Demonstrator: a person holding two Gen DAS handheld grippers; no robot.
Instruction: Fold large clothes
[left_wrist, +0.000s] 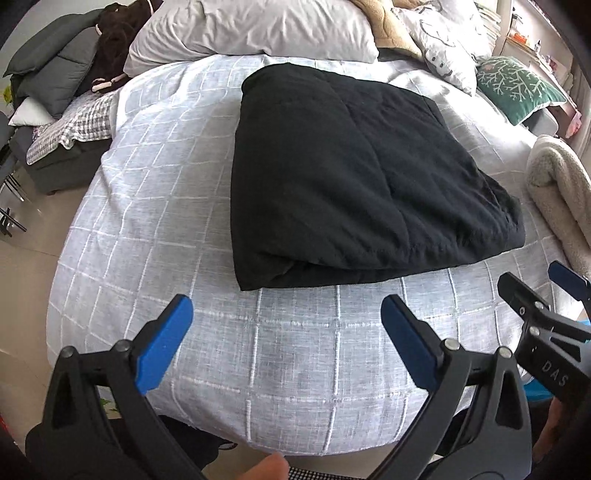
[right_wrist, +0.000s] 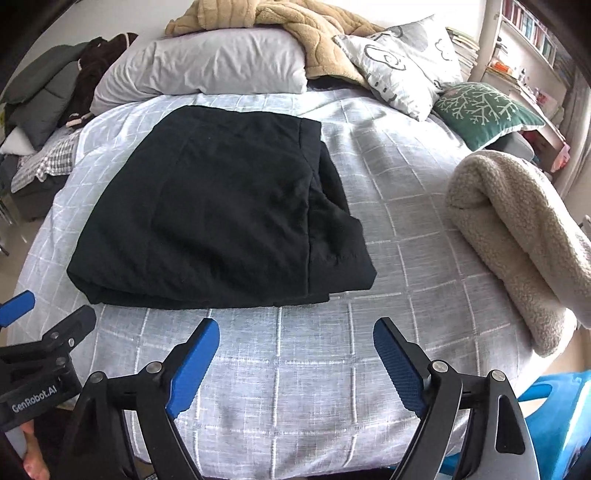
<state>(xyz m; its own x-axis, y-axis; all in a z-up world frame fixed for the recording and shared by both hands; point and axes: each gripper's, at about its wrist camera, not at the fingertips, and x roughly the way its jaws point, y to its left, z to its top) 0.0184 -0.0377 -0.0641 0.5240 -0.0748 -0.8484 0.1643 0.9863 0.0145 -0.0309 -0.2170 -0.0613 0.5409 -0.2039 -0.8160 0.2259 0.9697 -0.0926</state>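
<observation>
A bed (right_wrist: 314, 387) under a pale grey cover with a white grid fills both views, with pillows (right_wrist: 207, 62) piled across the top of the frame and a cream fleece blanket (right_wrist: 517, 236) rolled at its right edge. The black garment (left_wrist: 354, 177) lies folded into a thick, flat rectangle on the cover, in the centre of the left wrist view and left of centre in the right wrist view, touched by neither tool. The left gripper (left_wrist: 286, 341) and the right gripper (right_wrist: 295, 363) hang low in their frames over bare cover just in front of the garment's near edge, each with its blue-padded fingers (left_wrist: 162, 343) spread wide apart and nothing between them.
</observation>
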